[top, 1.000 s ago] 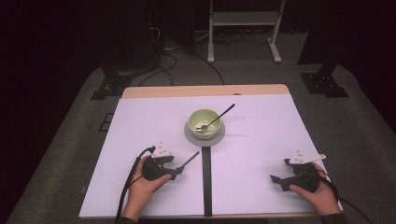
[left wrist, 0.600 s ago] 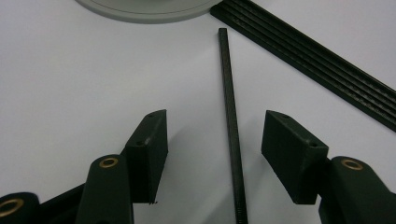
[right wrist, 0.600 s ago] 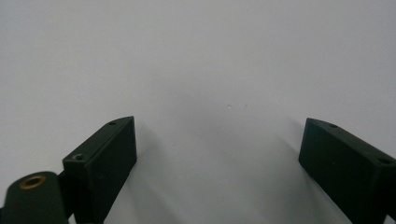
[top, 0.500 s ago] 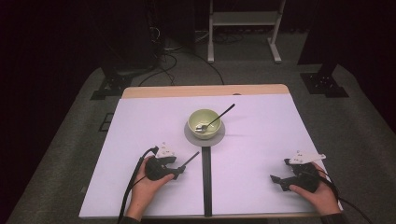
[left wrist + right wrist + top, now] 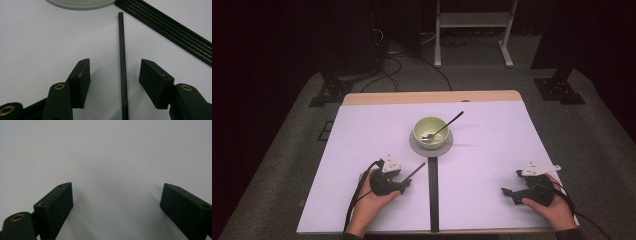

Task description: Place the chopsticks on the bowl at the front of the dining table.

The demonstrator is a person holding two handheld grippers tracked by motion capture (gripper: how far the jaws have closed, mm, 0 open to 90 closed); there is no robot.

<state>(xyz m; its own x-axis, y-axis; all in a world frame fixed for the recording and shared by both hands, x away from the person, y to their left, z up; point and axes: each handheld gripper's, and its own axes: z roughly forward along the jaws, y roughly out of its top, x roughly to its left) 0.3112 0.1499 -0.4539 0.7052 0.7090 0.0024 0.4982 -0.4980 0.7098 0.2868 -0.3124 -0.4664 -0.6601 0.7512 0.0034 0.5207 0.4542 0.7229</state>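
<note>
A thin black rod [image 5: 121, 50] lies flat on the white table between the jaws of my left gripper [image 5: 115, 62]. The jaws have just been closing a little, but neither pad touches the rod. In the high view the left gripper [image 5: 406, 182] rests at the front left of centre, and the rod [image 5: 416, 170] sticks out toward the bowl. My right gripper [image 5: 508, 192] rests at the front right. Its jaws stand wide apart in the right gripper view [image 5: 116, 186], with bare table between them.
A pale green bowl [image 5: 430, 131] with a spoon [image 5: 448, 124] in it stands on a grey saucer [image 5: 414, 145] at mid-table. A black strip [image 5: 433, 195] runs from the saucer to the front edge. It passes just right of the left gripper [image 5: 175, 32].
</note>
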